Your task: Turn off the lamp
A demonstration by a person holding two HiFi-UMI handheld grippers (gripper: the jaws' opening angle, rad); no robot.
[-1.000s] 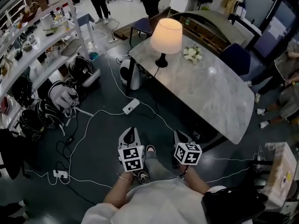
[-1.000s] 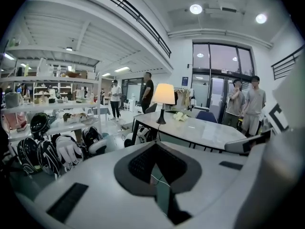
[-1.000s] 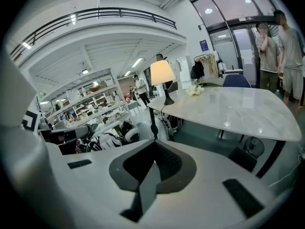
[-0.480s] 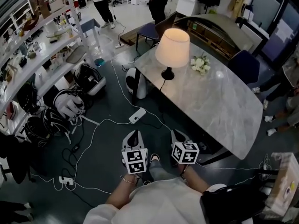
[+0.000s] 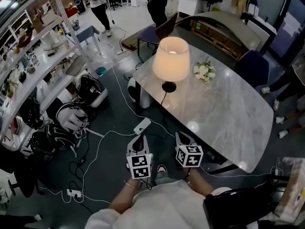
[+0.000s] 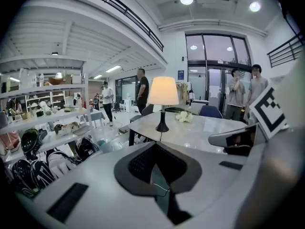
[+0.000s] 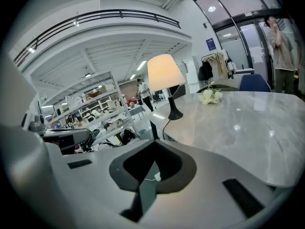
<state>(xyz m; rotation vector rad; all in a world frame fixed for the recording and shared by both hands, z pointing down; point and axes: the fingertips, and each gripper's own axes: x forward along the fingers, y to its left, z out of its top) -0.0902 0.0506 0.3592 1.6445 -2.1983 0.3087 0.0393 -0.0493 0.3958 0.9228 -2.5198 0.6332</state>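
Left claw point(image 5: 139, 141) lower centre, pinched closed, empty. Lamp point(image 5: 170, 58) upper centre on the bench point(image 5: 228, 109), lit, nearer than a sec ago. Right claw point(image 5: 180, 137) closed too, nothing in it. Both carried fwd but well apart from lamp, so approach only, switch prob. untouched.

Can't find the switch on the lamp point(image 5: 169, 69) anywhere, it's just too small, and the shade point(image 5: 171, 56) hides the bulb. The cord point(image 5: 163, 99) slips off the tabletop point(image 5: 224, 113) edge and I lose it there. The person point(image 5: 159, 1) at top centre is chopped off by the frame edge. The clutter on the shelf point(image 5: 47, 63) at upper left is too tiny to tell.
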